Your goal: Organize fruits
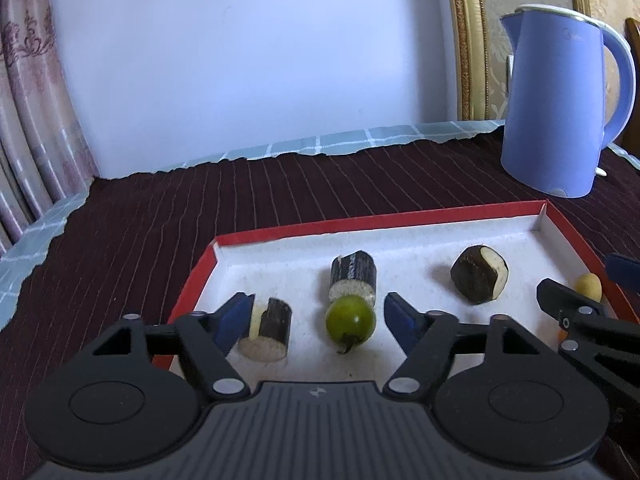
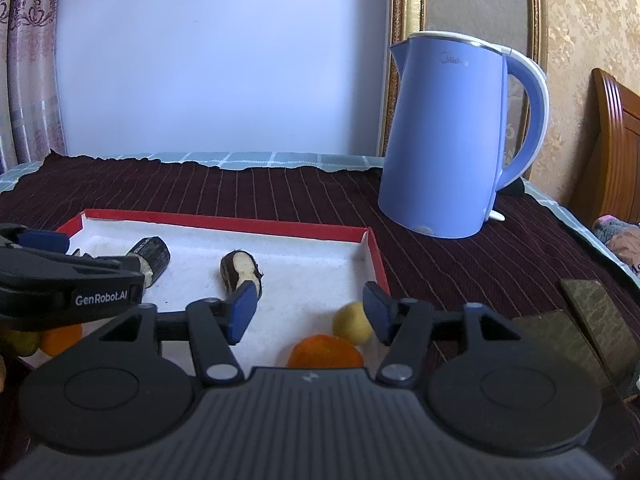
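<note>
A shallow red-rimmed tray (image 1: 376, 220) with a white floor lies on the dark cloth. My left gripper (image 1: 318, 320) is open over its near left part. A small green fruit (image 1: 350, 320) lies between the fingers, touched by neither pad. A dark cut cane piece (image 1: 268, 332) sits against the left pad. Two more cane pieces (image 1: 354, 278) (image 1: 480, 274) lie further back. My right gripper (image 2: 309, 314) is open over the tray's near right corner (image 2: 374, 256). A small yellow fruit (image 2: 352, 324) rests by its right pad, and an orange fruit (image 2: 324, 352) lies just below.
A blue electric kettle (image 2: 448, 140) stands behind the tray at the right. Dark olive blocks (image 2: 588, 320) lie on the cloth to the right. Under the left gripper's body (image 2: 60, 280), an orange fruit (image 2: 60, 340) and a greenish one (image 2: 20, 342) show. A wall is behind the table.
</note>
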Motion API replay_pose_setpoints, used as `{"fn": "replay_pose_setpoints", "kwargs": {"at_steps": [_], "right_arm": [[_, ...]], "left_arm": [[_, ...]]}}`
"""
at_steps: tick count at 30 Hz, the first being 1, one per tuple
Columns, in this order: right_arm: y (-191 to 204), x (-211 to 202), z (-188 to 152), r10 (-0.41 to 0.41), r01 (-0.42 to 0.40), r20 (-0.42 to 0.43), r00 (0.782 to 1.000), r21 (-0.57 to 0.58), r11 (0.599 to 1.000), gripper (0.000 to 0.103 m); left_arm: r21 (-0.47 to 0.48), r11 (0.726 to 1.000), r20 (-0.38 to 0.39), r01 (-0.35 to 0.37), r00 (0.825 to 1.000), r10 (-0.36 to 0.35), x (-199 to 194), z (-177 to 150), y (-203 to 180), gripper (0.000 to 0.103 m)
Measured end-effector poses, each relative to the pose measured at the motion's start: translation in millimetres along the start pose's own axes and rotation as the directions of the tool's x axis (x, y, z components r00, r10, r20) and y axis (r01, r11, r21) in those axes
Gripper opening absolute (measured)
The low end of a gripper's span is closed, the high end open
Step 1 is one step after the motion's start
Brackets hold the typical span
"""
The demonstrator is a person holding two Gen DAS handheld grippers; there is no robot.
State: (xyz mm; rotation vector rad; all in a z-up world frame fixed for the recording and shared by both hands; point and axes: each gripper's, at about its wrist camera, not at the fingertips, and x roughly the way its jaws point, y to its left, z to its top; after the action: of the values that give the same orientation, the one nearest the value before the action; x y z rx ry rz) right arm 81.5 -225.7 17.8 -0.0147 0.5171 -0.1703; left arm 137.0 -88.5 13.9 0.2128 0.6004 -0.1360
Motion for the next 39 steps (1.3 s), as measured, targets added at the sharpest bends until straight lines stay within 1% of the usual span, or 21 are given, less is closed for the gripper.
{"fn": "replay_pose_setpoints", "kwargs": {"at_steps": [5, 15, 16, 17, 19, 21, 23, 27, 28, 30, 32, 34, 39], "right_arm": [[2.3, -11.0, -3.1, 0.005, -0.005, 0.014, 1.0, -0.012, 1.0, 0.062], [6.7, -28.8, -9.5, 0.025, -0.025, 0.029, 0.999, -0.02, 1.0, 0.065], [6.5, -31.5, -10.3, 0.028, -0.027, 0.033, 0.999, -0.019, 0.999, 0.068], [6.9, -35.0, -11.3, 0.029, -0.028, 0.039, 0.999, -0.02, 0.999, 0.073], [8.7, -42.7, -14.3, 0.028, -0.026, 0.054, 0.998, -0.032, 0.999, 0.08], [11.9, -50.6, -18.3, 0.03, -0.027, 0.066, 0.997, -0.052, 0.998, 0.082], [15.3, -57.4, -22.5, 0.038, -0.033, 0.07, 0.997, -0.073, 0.997, 0.088], [20.9, -69.3, -30.9, 0.054, -0.047, 0.075, 0.996, -0.092, 0.995, 0.091], [22.2, -71.9, -33.2, 0.054, -0.047, 0.075, 0.996, -0.098, 0.994, 0.093], [24.7, -76.5, -37.7, 0.052, -0.044, 0.073, 0.996, -0.109, 0.993, 0.096], [26.2, -80.5, -41.9, 0.056, -0.049, 0.064, 0.996, -0.114, 0.992, 0.1], [26.2, -83.7, -45.4, 0.069, -0.064, 0.048, 0.996, -0.109, 0.992, 0.103], [25.8, -85.8, -54.8, 0.093, -0.094, -0.013, 0.996, -0.081, 0.992, 0.103]], "left_arm": [[-0.008, 1.0, 0.001, -0.004, 1.0, 0.004, -11.0, -8.6, 7.0, 0.075], [-0.033, 0.999, -0.005, 0.01, 1.0, -0.01, -29.5, -25.2, 18.2, 0.075], [-0.037, 0.999, -0.006, 0.011, 1.0, -0.012, -31.8, -27.6, 19.2, 0.075], [-0.042, 0.999, -0.009, 0.014, 1.0, -0.014, -33.9, -30.4, 20.7, 0.075], [-0.05, 0.999, -0.017, 0.017, 1.0, -0.018, -37.1, -34.9, 22.9, 0.075], [-0.056, 0.998, -0.024, 0.022, 0.999, -0.023, -40.5, -40.0, 24.6, 0.075], [-0.056, 0.998, -0.023, 0.026, 0.999, -0.027, -44.6, -45.1, 26.9, 0.075], [-0.066, 0.998, -0.015, 0.012, 1.0, -0.013, -53.4, -55.0, 32.3, 0.075], [-0.068, 0.998, -0.011, 0.008, 1.0, -0.009, -55.3, -57.1, 33.7, 0.077], [-0.074, 0.997, 0.004, -0.003, 1.0, 0.003, -60.6, -61.3, 36.6, 0.082], [-0.079, 0.997, 0.021, -0.014, 1.0, 0.016, -65.7, -64.9, 39.4, 0.084], [-0.078, 0.997, 0.019, -0.011, 1.0, 0.012, -69.3, -68.7, 41.9, 0.086], [-0.094, 0.996, 0.002, 0.006, 1.0, -0.006, -75.1, -81.0, 47.8, 0.087]]}}
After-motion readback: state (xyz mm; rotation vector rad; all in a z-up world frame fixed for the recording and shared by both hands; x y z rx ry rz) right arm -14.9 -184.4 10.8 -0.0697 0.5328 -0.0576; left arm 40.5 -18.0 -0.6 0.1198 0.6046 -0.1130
